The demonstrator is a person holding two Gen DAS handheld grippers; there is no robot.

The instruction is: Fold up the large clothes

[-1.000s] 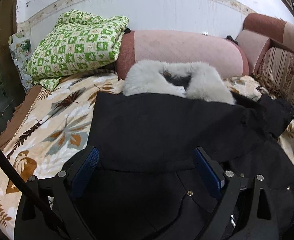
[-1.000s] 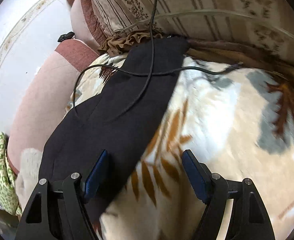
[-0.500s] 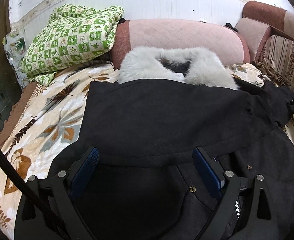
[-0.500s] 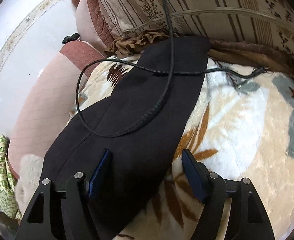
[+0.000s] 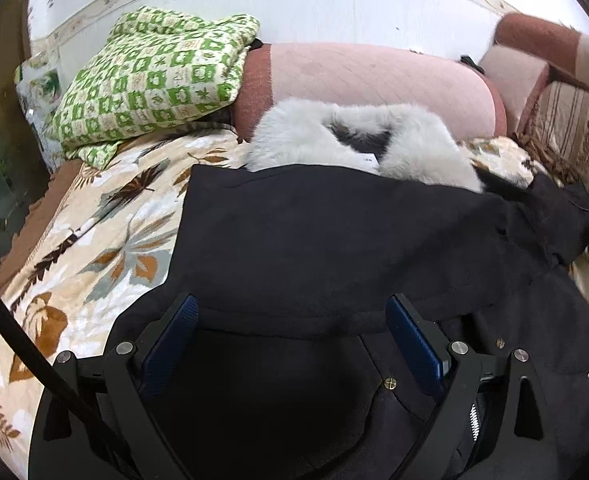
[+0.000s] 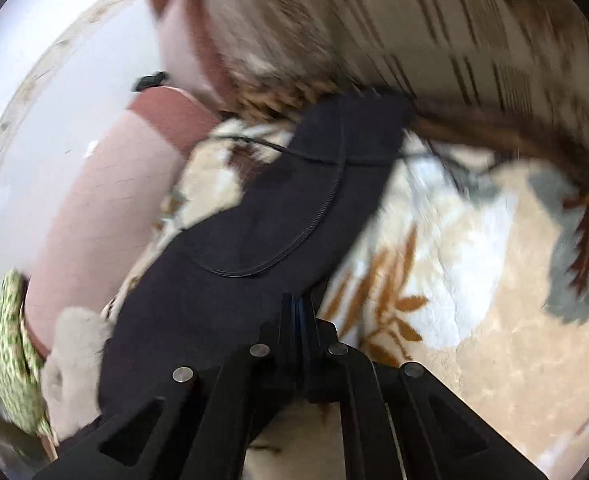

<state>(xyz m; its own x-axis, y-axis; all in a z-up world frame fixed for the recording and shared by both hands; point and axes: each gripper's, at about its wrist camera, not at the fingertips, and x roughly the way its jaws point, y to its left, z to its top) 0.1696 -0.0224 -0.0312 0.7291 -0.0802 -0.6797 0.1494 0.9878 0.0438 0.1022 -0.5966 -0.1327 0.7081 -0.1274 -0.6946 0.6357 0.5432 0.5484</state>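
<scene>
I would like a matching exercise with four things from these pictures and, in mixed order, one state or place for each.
Things:
1. left gripper
2. right gripper
3. fur collar
4. green blanket

States or places:
a. shut on the sleeve
b. folded, beside the pink bolster
c. open above the black coat
d. at the coat's far end, near the bolster

Pairs: 1-c, 2-a, 3-d, 4-b

Coat [image 5: 334, 240] – matt black cloth, fluffy grey fur collar [image 5: 358, 148]; blanket [image 5: 106, 240] – plush, leaf-printed.
</scene>
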